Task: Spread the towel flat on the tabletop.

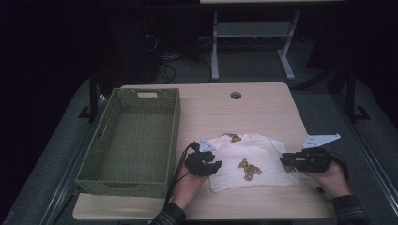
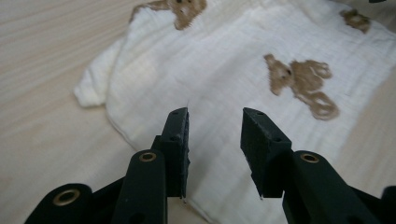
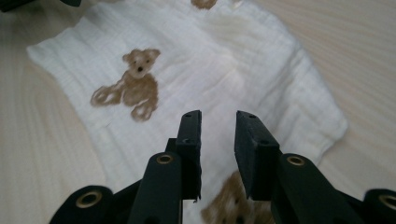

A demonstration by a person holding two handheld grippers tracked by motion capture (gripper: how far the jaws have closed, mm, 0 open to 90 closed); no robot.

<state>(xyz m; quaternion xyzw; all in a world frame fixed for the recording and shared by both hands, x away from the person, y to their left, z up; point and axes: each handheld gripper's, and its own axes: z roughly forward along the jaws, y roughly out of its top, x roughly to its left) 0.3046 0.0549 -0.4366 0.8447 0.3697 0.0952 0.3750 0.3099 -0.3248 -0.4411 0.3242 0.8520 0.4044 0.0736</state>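
Looking down, we see a pale wood-grain table (image 1: 263, 105), then a woven green basket (image 1: 133, 140) beyond our left gripper (image 1: 210, 165), then a crinkled white teddy-print cloth (image 1: 256, 157) between both tools. Left gripper and right gripper (image 1: 288, 161) hover with jaws parted, empty, over its edges.

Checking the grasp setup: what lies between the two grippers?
The white bear-print cloth spans the table between the left gripper and right gripper, seen in the high view.
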